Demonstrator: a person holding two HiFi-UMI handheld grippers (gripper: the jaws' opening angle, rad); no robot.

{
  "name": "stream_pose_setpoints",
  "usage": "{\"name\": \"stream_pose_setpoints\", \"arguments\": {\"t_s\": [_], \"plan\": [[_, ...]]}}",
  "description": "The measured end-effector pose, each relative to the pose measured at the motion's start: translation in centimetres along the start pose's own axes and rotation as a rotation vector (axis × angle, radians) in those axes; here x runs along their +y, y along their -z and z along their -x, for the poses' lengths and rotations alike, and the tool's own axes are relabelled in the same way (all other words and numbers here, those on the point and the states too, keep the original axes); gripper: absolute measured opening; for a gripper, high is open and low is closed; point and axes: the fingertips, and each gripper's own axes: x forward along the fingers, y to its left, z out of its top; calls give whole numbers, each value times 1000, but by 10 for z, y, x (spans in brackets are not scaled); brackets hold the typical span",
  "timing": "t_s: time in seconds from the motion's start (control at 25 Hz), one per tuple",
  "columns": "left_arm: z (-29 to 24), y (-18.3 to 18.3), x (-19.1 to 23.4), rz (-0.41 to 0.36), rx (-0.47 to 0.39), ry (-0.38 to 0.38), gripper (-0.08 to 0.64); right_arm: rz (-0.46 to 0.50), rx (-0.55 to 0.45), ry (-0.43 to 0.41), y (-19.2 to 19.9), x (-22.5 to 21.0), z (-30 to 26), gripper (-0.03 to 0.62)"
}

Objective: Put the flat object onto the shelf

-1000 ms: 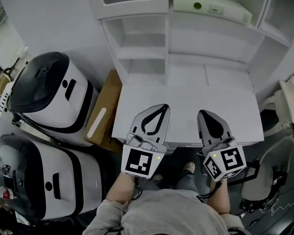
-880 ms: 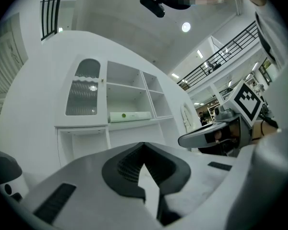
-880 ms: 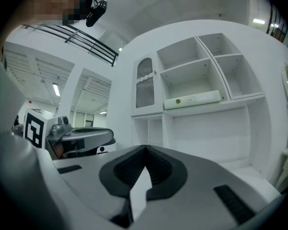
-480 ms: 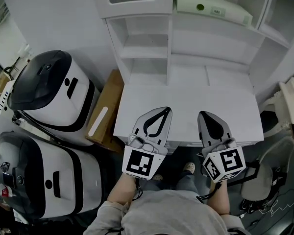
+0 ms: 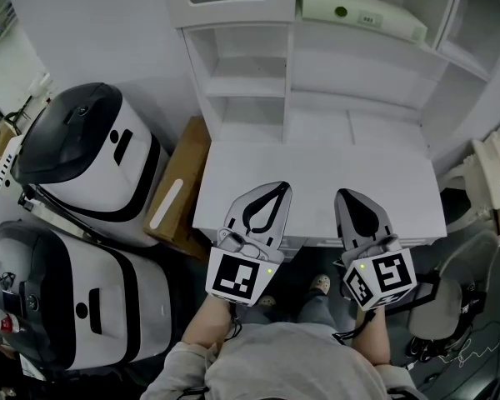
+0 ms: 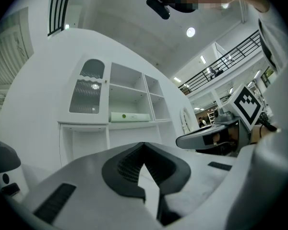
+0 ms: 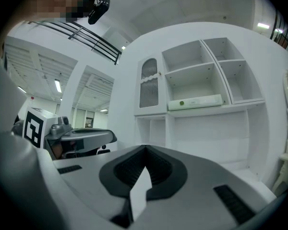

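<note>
Flat object (image 5: 362, 12) on upper shelf (image 7: 240, 105), left claw (image 5: 275, 187) and right claw (image 5: 347, 195) side by side over desk (image 5: 317, 169) edge, both pressed together

Hardly anything moved in that second. The left gripper (image 5: 280, 185) crept a touch to its right, closing a little of the gap to the right gripper (image 5: 344, 193). The person's head tipped slightly, so the white shelf unit (image 5: 233, 98) and the flat object (image 5: 362, 11) on it drifted a little rightward in the head view.
</note>
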Motion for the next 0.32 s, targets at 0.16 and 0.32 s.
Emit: {"name": "stream_pose_setpoints", "arguments": {"t_s": [0.16, 0.32], "plan": [[3, -2, -1, 1, -6, 3, 12, 6, -3, 3, -2, 3, 3, 5], [6, -4, -4, 1, -9, 7, 12, 5, 0, 6, -2, 6, 8, 6]]}}
